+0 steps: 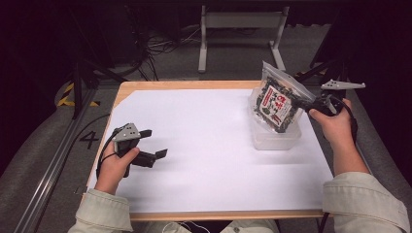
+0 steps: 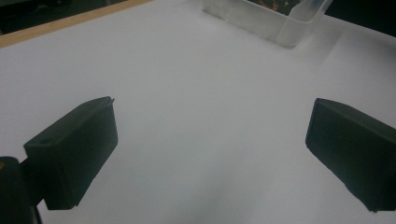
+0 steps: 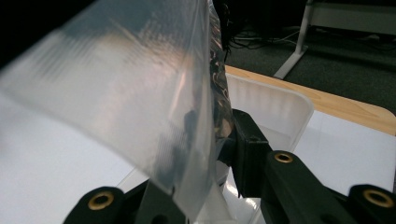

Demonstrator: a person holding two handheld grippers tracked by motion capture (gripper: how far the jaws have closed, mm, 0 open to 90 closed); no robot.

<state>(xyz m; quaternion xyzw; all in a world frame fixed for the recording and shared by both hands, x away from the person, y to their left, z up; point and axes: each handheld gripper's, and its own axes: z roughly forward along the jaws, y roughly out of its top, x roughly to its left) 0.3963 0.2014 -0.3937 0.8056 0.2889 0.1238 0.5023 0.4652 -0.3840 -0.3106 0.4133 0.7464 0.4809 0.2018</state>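
Observation:
A clear plastic bag (image 1: pixel 277 99) of dark dried food with a red and white label hangs tilted over a clear plastic container (image 1: pixel 275 138) at the table's right. My right gripper (image 1: pixel 305 104) is shut on the bag's right edge; in the right gripper view the bag's clear top (image 3: pixel 140 93) folds across the jaws, with the container's rim (image 3: pixel 275 100) behind. My left gripper (image 1: pixel 151 143) rests low over the white sheet (image 1: pixel 204 145) at the left, open, with nothing between its fingers (image 2: pixel 74 149).
The white sheet covers most of the wooden table (image 1: pixel 145 86). The container's corner (image 2: pixel 294 28) stands far ahead in the left gripper view. Beyond the table are a white frame's legs (image 1: pixel 240 29) and cables (image 1: pixel 160 46) on the floor.

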